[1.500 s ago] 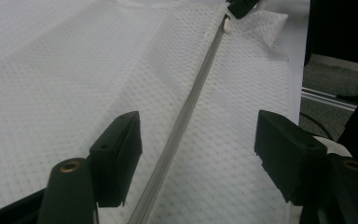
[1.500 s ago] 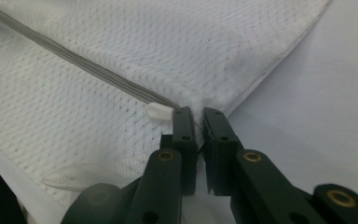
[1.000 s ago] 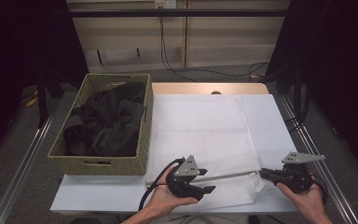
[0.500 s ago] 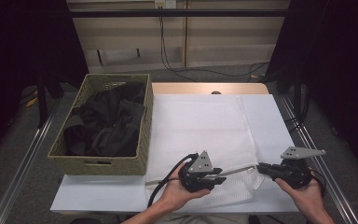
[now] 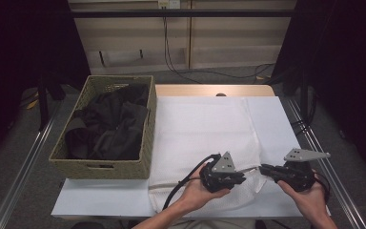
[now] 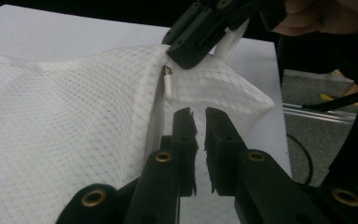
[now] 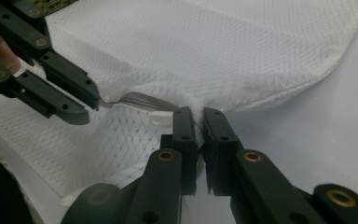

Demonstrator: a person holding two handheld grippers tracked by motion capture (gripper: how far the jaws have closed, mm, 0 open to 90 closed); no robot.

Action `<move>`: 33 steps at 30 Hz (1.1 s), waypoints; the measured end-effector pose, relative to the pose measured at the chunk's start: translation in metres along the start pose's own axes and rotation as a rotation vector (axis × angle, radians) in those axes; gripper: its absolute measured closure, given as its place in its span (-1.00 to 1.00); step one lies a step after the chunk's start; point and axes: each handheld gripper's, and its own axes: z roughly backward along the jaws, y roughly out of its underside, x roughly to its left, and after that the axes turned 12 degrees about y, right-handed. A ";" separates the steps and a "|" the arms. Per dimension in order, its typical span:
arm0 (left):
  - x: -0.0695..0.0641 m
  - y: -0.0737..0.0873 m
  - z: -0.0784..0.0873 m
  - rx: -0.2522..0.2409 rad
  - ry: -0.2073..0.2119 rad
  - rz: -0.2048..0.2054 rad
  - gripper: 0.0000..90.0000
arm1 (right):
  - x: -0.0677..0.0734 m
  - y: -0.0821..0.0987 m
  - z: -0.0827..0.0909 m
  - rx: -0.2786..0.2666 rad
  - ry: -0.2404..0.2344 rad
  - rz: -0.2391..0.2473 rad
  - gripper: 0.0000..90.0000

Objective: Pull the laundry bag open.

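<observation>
White mesh makes up the laundry bag (image 5: 205, 131), which lies spread on the worktop (image 5: 100, 200) just beside the wicker basket (image 5: 145, 138), on the basket's right in the high view. The bag's near edge is lifted off the worktop between the two grippers.

The right hand-held gripper (image 7: 199, 116) is clamped on a bunched fold of the mesh at that near edge; its own view shows cloth pinched between the black jaws, with a small white tab beside them whose nature is hard to make out. In the high view this gripper (image 5: 263, 168) sits well to the right of the basket, and the person's hand covers its body.

The left hand-held gripper (image 6: 199, 112) has just been closing its jaws. In its own view they stand almost together with a narrow slit left, and whether anything lies in that slit cannot be told. In the right gripper view, its tips (image 7: 95, 103) touch the end of a grey strip, probably the bag's zip, and whether they truly grip it cannot be told. A white zip pull (image 6: 168, 84) hangs on the mesh seam just ahead of the jaws.

Dark clothes (image 5: 109, 126) fill the basket, too dim to tell apart. The bag's front corner nearest the person is hidden under the left forearm.
</observation>
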 end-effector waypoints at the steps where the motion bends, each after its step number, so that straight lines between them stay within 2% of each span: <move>1: 0.001 0.000 -0.002 0.008 -0.005 0.000 0.83 | 0.000 0.002 0.000 0.002 0.003 0.008 0.87; 3: 0.003 0.000 -0.007 -0.016 0.004 0.014 0.81 | 0.000 0.004 0.000 0.004 0.003 0.006 0.87; 4: 0.004 -0.001 -0.008 -0.017 -0.004 0.022 0.78 | 0.000 0.004 0.001 0.004 0.000 0.006 0.87; 5: 0.005 -0.001 -0.011 -0.030 0.000 0.030 0.70 | 0.000 0.003 0.003 -0.009 -0.003 0.005 0.87; 10: 0.008 -0.002 -0.015 -0.009 -0.016 0.028 0.62 | 0.002 0.001 0.004 -0.019 -0.011 0.014 0.87; 12: 0.009 0.000 -0.017 -0.018 -0.015 0.045 0.61 | 0.003 0.000 0.003 -0.023 -0.014 0.022 0.87; 14: 0.011 0.000 -0.018 0.001 -0.026 0.040 0.57 | 0.004 0.000 0.003 -0.028 -0.022 0.027 0.87; 15: 0.011 0.001 -0.019 0.004 -0.028 0.038 0.54 | 0.005 0.000 0.003 -0.027 -0.025 0.032 0.88; 16: 0.011 0.002 -0.021 -0.014 -0.027 0.041 0.50 | 0.005 0.000 0.004 -0.028 -0.024 0.033 0.88; 19: 0.012 0.003 -0.025 -0.005 -0.044 0.055 0.39 | 0.006 -0.001 0.004 -0.035 -0.026 0.040 0.88; 24: 0.015 0.004 -0.028 0.002 -0.046 0.066 0.41 | 0.007 -0.001 0.003 -0.032 -0.036 0.048 0.88; 26: 0.016 0.004 -0.029 0.004 -0.042 0.055 0.41 | 0.007 -0.001 0.003 -0.033 -0.045 0.049 0.88; 27: 0.016 0.004 -0.028 0.009 -0.040 0.055 0.48 | 0.007 -0.001 0.003 -0.034 -0.046 0.050 0.88; 29: 0.017 0.004 -0.029 -0.011 -0.018 0.059 0.52 | 0.008 -0.001 0.003 -0.034 -0.049 0.053 0.88; 31: 0.016 0.003 -0.029 -0.018 -0.017 0.061 0.64 | 0.008 -0.001 0.003 -0.033 -0.045 0.058 0.88; 33: 0.015 0.001 -0.028 -0.022 -0.015 0.065 0.64 | 0.008 -0.001 0.002 -0.029 -0.047 0.058 0.88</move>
